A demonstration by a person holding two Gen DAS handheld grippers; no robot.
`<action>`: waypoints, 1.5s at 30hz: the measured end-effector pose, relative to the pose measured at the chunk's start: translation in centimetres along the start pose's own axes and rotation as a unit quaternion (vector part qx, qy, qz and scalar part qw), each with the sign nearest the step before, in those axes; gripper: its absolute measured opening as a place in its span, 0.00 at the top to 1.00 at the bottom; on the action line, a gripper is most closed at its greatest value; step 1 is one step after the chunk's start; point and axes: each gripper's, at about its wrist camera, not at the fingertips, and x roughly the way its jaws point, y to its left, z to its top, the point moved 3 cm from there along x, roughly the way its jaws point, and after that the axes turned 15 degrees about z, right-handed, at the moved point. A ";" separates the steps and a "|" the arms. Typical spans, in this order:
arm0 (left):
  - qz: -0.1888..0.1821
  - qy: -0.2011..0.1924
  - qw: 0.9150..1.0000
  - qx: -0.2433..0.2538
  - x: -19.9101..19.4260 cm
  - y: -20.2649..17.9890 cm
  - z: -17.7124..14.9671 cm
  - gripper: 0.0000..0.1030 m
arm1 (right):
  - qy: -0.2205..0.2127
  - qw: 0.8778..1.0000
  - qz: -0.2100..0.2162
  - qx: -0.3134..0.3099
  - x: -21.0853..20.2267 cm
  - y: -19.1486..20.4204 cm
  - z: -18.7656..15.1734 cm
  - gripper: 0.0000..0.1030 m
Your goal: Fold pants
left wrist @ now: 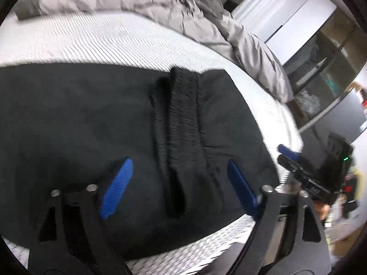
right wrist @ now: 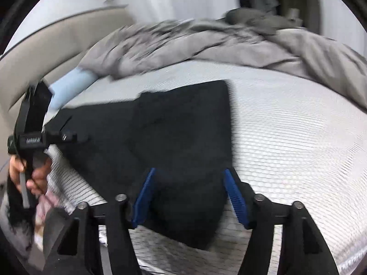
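Observation:
Black pants lie folded flat on the white textured mattress, their ribbed waistband running across the top layer. My left gripper hovers over the near part of the pants, blue fingers spread wide with nothing pinched. In the right wrist view the same pants show as a dark folded shape. My right gripper stands open above their near corner, its blue fingers apart. The right gripper's tip shows at the pants' right edge. A hand holds the left gripper's body at the far left.
A crumpled grey duvet is piled along the far side of the bed. A light blue pillow lies by the beige headboard. A white wardrobe and open shelves stand beyond the bed's right edge.

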 end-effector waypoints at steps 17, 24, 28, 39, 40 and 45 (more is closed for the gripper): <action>-0.072 0.073 0.993 -0.065 6.4 -0.8 4.2 0.72 | 0.004 0.996 0.046 0.078 3.8 -5.9 0.0 0.37; -0.062 0.038 0.995 -0.072 6.0 0.1 4.1 0.91 | 0.020 0.998 0.032 0.056 5.7 -4.9 0.7 0.37; -0.044 -0.016 0.996 -0.071 2.2 1.5 5.4 0.93 | 0.029 0.998 0.024 0.046 5.2 -4.4 1.0 0.36; 0.082 -0.010 0.989 -0.125 -0.8 12.8 3.7 0.82 | 0.033 0.999 0.016 0.021 4.7 -1.9 1.6 0.32; 0.081 -0.014 0.988 -0.128 -1.3 12.8 3.6 0.81 | 0.037 0.999 0.018 0.028 5.0 -1.9 1.7 0.32; 0.108 -0.044 0.987 -0.113 -4.4 12.9 2.9 0.62 | 0.038 0.996 0.047 0.064 4.8 -1.9 1.6 0.32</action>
